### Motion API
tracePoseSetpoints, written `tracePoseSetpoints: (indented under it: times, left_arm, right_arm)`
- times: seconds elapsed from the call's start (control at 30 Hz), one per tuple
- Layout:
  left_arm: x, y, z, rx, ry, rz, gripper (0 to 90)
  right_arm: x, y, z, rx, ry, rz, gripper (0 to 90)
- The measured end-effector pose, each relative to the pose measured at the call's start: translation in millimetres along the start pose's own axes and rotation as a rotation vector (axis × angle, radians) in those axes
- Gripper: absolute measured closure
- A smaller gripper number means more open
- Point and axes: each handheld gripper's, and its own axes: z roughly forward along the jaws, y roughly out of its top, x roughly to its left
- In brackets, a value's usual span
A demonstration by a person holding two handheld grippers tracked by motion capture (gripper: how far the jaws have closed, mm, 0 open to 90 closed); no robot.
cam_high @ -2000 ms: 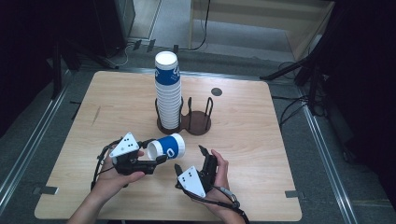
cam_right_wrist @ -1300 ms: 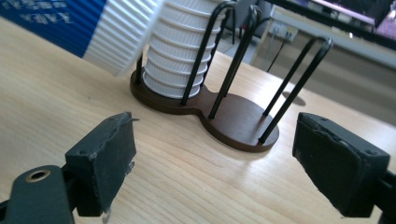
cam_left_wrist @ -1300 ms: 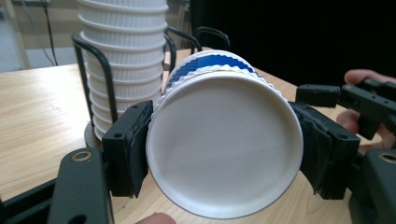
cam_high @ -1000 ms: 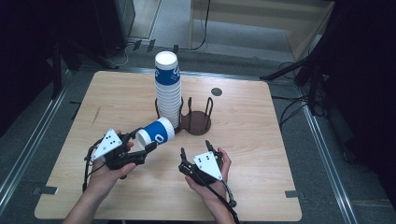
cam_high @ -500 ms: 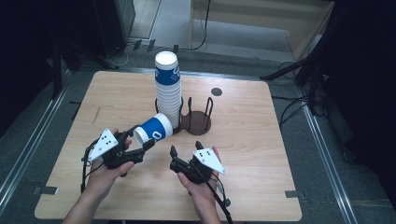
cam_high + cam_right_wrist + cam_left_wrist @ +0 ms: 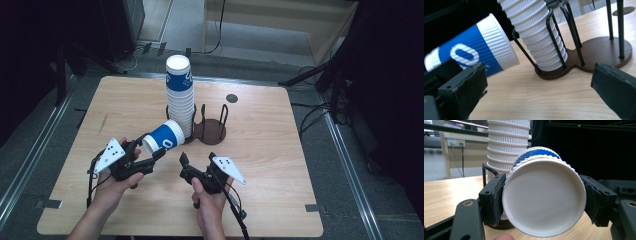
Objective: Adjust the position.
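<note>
A blue and white paper cup (image 6: 164,136) lies tilted on its side above the table, its mouth toward the cup stack. My left gripper (image 6: 149,151) is shut on its base end; in the left gripper view the cup's white bottom (image 6: 544,200) faces the camera between both pads (image 6: 495,197). My right gripper (image 6: 184,167) hovers just right of it. Its jaws have just been opening and now stand open with nothing between them (image 6: 539,92). The held cup (image 6: 474,52) hangs beyond its left finger (image 6: 464,90).
A tall stack of white ribbed cups (image 6: 180,95), topped by a blue-banded one, stands in a dark wire cup holder (image 6: 212,131) at the table's middle. The holder's second ring beside it has no cups. A small round hole cover (image 6: 231,98) sits farther back.
The right gripper's jaws have spread wide apart and it has turned toward the cup. The left gripper has kept its hold on the cup, shifting it slightly left and up.
</note>
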Motion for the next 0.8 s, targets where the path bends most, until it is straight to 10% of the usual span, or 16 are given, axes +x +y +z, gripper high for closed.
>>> tracePoseSetpoints:
  times: [0.53, 0.8]
  left_arm:
    - [-5.2, -4.5, 4.8, -0.049, 0.008, 0.015, 28.2]
    - [-8.7, -6.7, 7.0, -0.063, -0.003, 0.013, 28.2]
  right_arm:
    - [12.6, 2.1, -0.1, -0.008, 0.048, 0.198, 0.0]
    - [14.0, 4.7, 3.2, 0.01, 0.096, 0.391, 0.0]
